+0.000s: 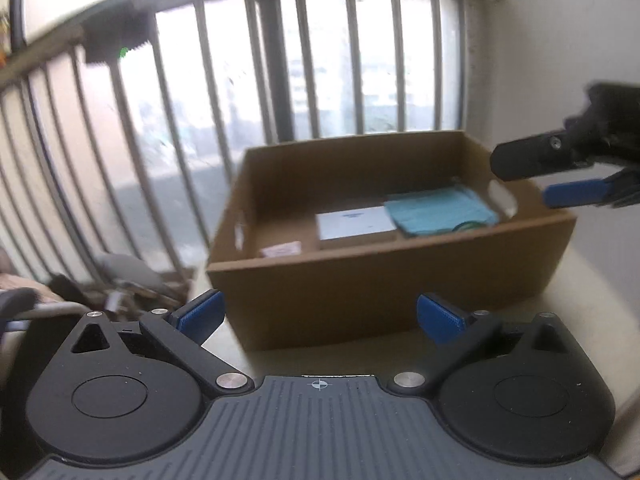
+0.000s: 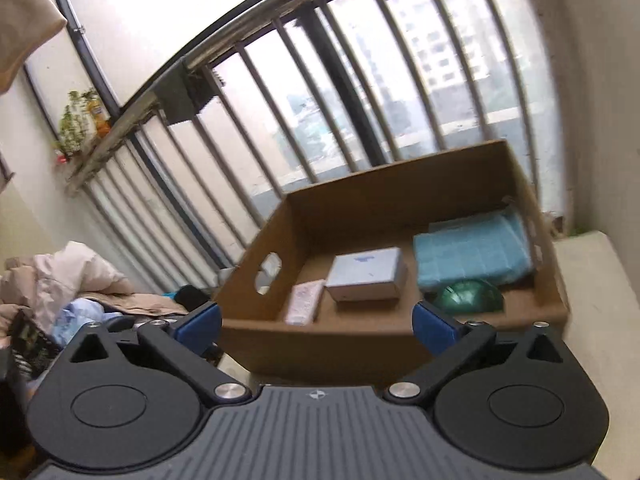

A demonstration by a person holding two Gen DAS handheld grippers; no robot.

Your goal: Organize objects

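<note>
An open cardboard box (image 2: 360,344) sits on a pale surface (image 2: 592,272) in front of a barred window (image 2: 320,92). Inside it, 4 things lie on the bottom: a folded light-blue cloth (image 2: 472,256) against the right wall, a green glassy object (image 2: 468,298) just in front of the cloth, a white box (image 2: 366,274) near the middle, and a small pinkish packet (image 2: 306,302) beside the white box on its left.

The left gripper (image 1: 320,316) hangs before the box's near wall with its blue fingers spread wide and nothing between them. The right gripper (image 2: 318,322) is likewise released, jaws wide, empty, facing the same near wall from a little higher. In the left wrist view the right gripper shows at the right edge, above the box's right corner. A heap of clothes (image 2: 72,276) lies to the left, below the window.
</note>
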